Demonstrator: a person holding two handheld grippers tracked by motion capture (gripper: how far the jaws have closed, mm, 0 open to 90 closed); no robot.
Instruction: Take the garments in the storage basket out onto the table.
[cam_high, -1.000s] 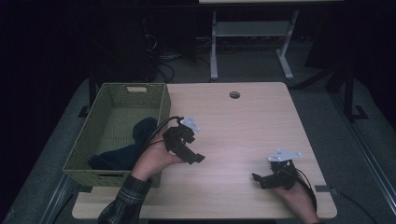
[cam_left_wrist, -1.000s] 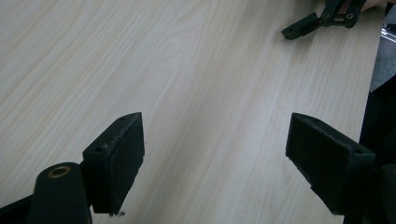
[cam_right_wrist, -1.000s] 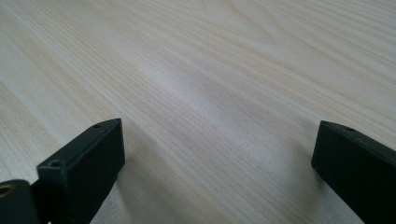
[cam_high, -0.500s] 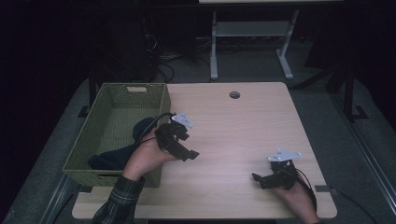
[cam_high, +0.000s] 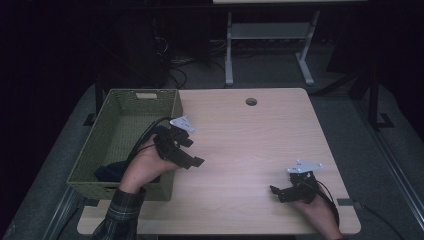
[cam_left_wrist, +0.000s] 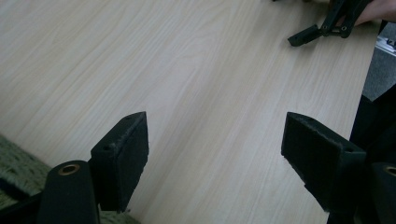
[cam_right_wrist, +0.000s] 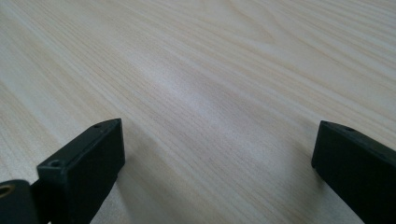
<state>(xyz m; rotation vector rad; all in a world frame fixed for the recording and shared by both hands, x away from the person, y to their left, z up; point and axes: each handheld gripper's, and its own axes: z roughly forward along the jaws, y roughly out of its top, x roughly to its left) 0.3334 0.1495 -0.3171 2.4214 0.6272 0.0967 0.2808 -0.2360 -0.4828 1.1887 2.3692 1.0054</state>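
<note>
At the counter's (cam_high: 240, 140) left edge, the left hand-held gripper (cam_high: 192, 154) hangs just beside the green woven basket (cam_high: 125, 107), jaws wide and empty, nothing between the pads in the left gripper view. The dark cloth (cam_high: 112, 171) lies in the basket's near corner, behind and to the left of that gripper, whose jaws point away toward the counter's middle. Long axis of the cloth: cannot tell (mostly hidden by the hand). The right hand-held gripper (cam_high: 278, 192), also wide and empty, rests well apart at the near right. Judgement: the left is far nearer; a reach would call for turning back to the basket.
</note>
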